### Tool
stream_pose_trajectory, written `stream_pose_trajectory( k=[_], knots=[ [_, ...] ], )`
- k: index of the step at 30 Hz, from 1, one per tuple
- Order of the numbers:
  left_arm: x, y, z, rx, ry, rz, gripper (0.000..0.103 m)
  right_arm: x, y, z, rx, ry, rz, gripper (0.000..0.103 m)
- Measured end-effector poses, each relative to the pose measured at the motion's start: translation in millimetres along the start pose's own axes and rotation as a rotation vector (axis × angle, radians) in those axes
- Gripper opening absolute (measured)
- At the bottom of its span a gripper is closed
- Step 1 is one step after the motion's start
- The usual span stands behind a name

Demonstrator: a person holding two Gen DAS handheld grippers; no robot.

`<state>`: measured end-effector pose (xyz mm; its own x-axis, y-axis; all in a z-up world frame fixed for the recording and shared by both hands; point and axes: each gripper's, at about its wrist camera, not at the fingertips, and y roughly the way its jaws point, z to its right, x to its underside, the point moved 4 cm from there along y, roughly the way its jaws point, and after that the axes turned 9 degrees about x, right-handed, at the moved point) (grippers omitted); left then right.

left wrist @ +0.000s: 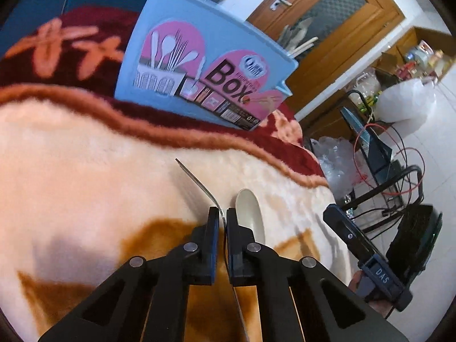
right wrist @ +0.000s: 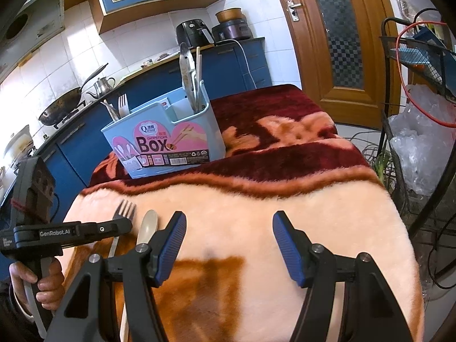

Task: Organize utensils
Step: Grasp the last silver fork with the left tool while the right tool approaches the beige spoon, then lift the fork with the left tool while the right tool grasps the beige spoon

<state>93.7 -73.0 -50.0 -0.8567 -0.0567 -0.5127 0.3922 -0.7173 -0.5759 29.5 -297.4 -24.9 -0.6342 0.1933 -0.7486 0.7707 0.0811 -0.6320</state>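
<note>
fingers on the left gripper [left wrist: 223, 216] are squeezed together on the neck of a metal fork [left wrist: 199, 183], which sits down at the fuzzy blanket [left wrist: 85, 156]. from the right camera the fork's prongs [right wrist: 124, 209] stick out past that gripper [right wrist: 122, 224], pointing toward the box. a cream spoon [left wrist: 252, 213] lies on the blanket just beside the fork, touching nothing else that i can see. right gripper [right wrist: 229, 222] hangs over the blanket with its blue pads [right wrist: 286, 245] spread wide, nothing between them. further back stands the light blue utensil box [right wrist: 168, 139], with a fork and chopsticks already poking out the top.
</note>
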Motion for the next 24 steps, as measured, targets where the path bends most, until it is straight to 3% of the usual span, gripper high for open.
stream_pose_trajectory(
  k=[10, 15, 24],
  knots=[
    [-9.8, -52.4, 25.6, -0.049, 0.148, 0.18, 0.003, 3.3, 0.3, -23.3, -0.067, -0.018, -0.048, 0.066],
    [-14.4, -78.1, 33.7, -0.019, 0.172, 0.258, 0.002, 9.3, -0.3, -44.4, -0.087, -0.068, -0.068, 0.066],
    [-15.5, -112.9, 32.9, -0.08, 0.231, 0.364, 0.002, 18.9, 11.8, -82.0, -0.119, -0.163, -0.116, 0.061]
  ],
)
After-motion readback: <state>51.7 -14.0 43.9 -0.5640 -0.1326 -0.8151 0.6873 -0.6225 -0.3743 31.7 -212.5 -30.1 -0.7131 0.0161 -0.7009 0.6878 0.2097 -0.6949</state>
